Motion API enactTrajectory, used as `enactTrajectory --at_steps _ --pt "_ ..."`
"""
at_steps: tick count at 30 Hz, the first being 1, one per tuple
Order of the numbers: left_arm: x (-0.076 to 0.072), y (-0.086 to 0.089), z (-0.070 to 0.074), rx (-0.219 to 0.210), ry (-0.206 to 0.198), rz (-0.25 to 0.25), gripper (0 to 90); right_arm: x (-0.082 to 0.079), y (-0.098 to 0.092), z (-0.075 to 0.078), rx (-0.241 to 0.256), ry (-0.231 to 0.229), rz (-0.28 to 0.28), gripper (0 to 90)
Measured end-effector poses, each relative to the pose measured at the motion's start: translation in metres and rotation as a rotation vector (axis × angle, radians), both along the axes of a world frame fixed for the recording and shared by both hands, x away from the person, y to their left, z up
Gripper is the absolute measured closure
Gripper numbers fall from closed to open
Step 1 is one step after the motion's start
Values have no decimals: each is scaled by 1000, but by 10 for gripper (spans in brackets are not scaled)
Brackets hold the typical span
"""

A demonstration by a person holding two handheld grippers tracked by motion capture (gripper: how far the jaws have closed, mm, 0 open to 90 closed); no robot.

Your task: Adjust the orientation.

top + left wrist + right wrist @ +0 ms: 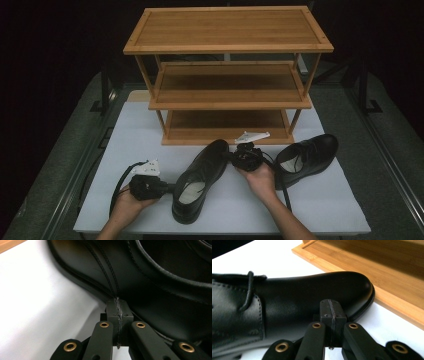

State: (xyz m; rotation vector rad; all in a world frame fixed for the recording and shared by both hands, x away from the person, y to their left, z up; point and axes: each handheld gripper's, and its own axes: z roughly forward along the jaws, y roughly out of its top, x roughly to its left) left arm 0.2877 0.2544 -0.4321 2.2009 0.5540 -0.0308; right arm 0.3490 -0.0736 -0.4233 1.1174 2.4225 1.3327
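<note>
While both hands press in, step: nudging the near shoe from two sides.
Left gripper [167, 188]: jaws closed together, tips against the heel side.
Right gripper [233, 159]: jaws closed together, tips at the toe.
Near shoe [199, 177]: flat on the white table [330, 200], toe toward the rack [227, 75].
Next, likely: a steady two-sided push onto the bottom shelf.
Second shoe [307, 154]: waiting at the right.

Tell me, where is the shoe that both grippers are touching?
In the high view the left shoe lies on the white table, left of the other shoe, its toe near the wooden rack.
</note>
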Motion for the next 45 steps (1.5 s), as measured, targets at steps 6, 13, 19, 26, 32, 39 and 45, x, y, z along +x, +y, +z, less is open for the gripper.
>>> enactTrajectory --at_steps 6,13,19,26,32,39,45 --pt "-2 -7 0 -2 3 -25 900 8 4 -1 9 0 -2 898" --pt "-5 -16 -1 0 7 -57 900 16 13 -2 19 2 1 898" --pt "-6 -20 -1 4 6 -67 900 18 16 -3 23 1 1 898" --pt "-6 -11 2 0 -8 -24 900 5 9 5 32 -31 29 898" --pt "-2 -7 1 11 -22 42 900 -22 -2 8 34 -37 68 897" --pt "4 -11 -2 25 -22 72 900 -53 -8 -9 33 32 130 897" --pt "4 -21 -6 33 -22 53 900 -60 7 -26 24 77 194 897"
